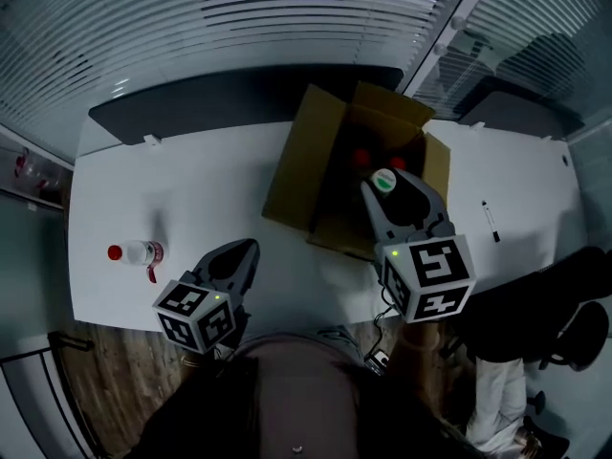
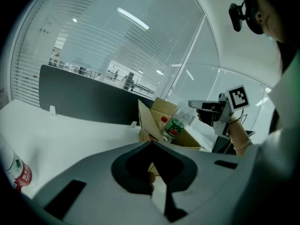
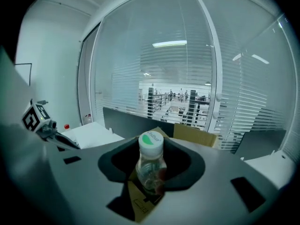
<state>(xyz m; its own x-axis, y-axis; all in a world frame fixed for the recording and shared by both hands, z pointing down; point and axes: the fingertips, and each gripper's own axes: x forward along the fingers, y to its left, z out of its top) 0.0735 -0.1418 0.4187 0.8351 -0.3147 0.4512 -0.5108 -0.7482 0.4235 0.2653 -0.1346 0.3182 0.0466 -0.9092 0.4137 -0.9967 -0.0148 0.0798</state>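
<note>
My right gripper (image 1: 386, 191) is shut on a clear bottle with a green cap (image 1: 383, 180), held over the open cardboard box (image 1: 311, 156). In the right gripper view the bottle (image 3: 150, 170) stands upright between the jaws of the right gripper (image 3: 151, 149), box flaps (image 3: 194, 135) behind it. At least one red-capped bottle (image 1: 361, 157) stands inside the box. My left gripper (image 1: 245, 252) hovers low near the table's front edge, jaws together and nothing in them. A red-capped bottle (image 1: 139, 252) lies on the white table (image 1: 191, 189) to its left.
A dark partition panel (image 1: 239, 98) runs along the table's far edge, with glass walls and blinds beyond. A pen (image 1: 491, 220) lies on the table right of the box. A black chair (image 1: 574, 304) stands at the right. The left gripper view shows the box (image 2: 154, 118) and right gripper (image 2: 202, 108) ahead.
</note>
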